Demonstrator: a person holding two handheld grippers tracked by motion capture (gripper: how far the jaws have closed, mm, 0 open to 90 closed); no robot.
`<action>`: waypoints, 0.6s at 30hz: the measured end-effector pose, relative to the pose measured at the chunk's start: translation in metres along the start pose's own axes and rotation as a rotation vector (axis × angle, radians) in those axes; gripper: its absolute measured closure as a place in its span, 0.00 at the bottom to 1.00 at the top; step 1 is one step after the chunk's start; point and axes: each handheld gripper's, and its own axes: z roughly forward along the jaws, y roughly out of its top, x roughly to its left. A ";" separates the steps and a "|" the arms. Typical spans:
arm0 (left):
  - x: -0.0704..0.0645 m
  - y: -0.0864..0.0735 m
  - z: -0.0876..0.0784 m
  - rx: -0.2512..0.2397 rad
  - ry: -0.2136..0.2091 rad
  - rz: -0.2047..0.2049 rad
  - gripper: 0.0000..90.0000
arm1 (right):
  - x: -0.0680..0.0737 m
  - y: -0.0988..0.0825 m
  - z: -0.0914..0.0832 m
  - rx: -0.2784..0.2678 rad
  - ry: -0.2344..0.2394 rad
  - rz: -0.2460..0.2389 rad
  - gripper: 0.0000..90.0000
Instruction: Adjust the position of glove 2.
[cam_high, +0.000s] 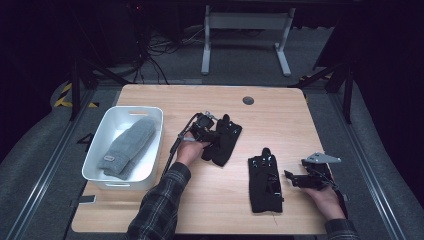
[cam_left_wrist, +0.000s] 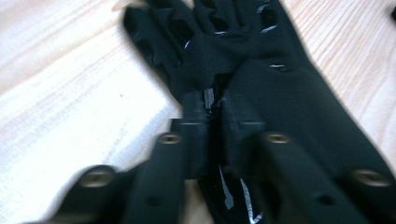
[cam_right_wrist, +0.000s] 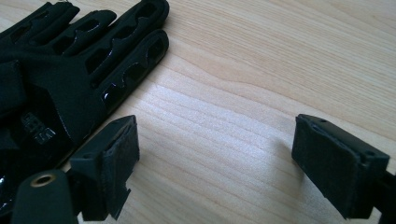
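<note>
Two black gloves lie on the wooden table (cam_high: 285, 120). One glove (cam_high: 226, 142) lies near the middle, and my left gripper (cam_high: 212, 131) comes at it from the left. In the left gripper view its jaws are pinched together on a fold of that glove (cam_left_wrist: 289, 93), with my left gripper (cam_left_wrist: 214, 105) shut on the fabric. The other glove (cam_high: 264, 181) lies flat toward the front right. My right gripper (cam_high: 290, 177) rests just right of it, apart from it. In the right gripper view my right gripper (cam_right_wrist: 215, 140) stands open over bare wood, beside the glove's fingers (cam_right_wrist: 79, 56).
A white basket (cam_high: 102, 127) at the table's left holds a grey mitten (cam_high: 127, 147). A round cable hole (cam_high: 248, 100) sits near the far edge. A white desk frame (cam_high: 245, 22) and cables stand on the floor behind the table.
</note>
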 end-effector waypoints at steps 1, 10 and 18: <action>0.000 -0.001 -0.002 -0.004 -0.014 -0.021 0.93 | 0.000 0.000 0.000 0.000 0.000 0.000 0.18; -0.007 -0.017 -0.031 -0.001 -0.104 -0.074 0.94 | 0.000 0.000 0.000 0.000 -0.001 0.000 0.18; -0.033 -0.046 -0.052 0.000 -0.148 -0.073 0.94 | 0.000 0.000 0.000 -0.001 -0.001 -0.001 0.18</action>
